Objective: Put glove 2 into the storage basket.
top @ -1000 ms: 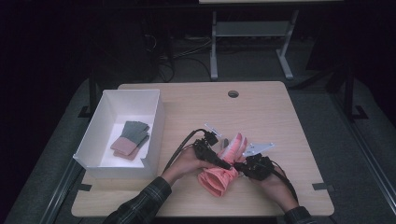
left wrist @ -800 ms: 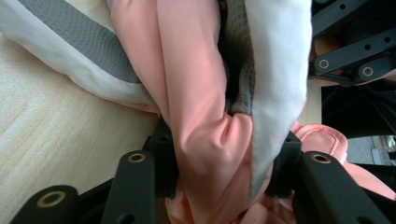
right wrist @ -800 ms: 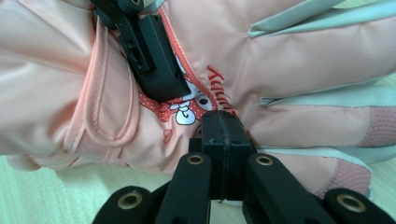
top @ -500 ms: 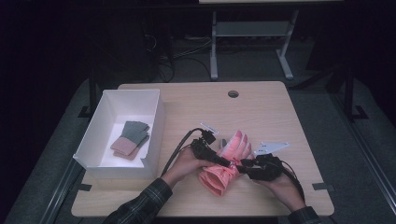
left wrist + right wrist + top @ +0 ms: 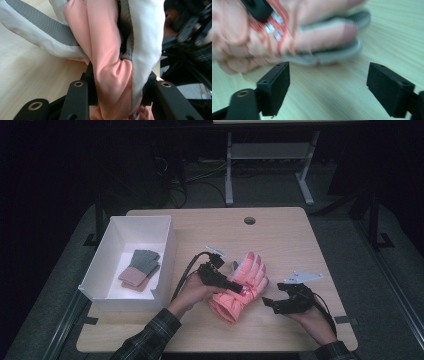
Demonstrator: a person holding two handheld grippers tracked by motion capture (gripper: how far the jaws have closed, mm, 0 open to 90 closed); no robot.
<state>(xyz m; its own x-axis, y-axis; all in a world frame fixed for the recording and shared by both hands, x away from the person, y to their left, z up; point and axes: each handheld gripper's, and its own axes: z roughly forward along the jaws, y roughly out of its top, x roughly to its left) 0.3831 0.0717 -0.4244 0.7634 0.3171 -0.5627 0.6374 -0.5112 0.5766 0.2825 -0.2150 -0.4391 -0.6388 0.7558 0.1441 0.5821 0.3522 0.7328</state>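
Pink glove [image 5: 241, 285] mid-table on wood table [image 5: 300, 235], left gripper [image 5: 239, 289] clamped on its bunched fabric, right gripper [image 5: 270, 303] just beside it, jaws just opened wide with nothing between, white box [image 5: 167, 245] holding small gloves [image 5: 140, 268] at left

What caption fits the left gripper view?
Left gripper clamps a bunched pink-and-grey glove above the wooden table.

Dim room, grey floor [image 5: 60, 285], seemingly a metal stand [image 5: 270, 155] beyond the wooden table [image 5: 290, 235].
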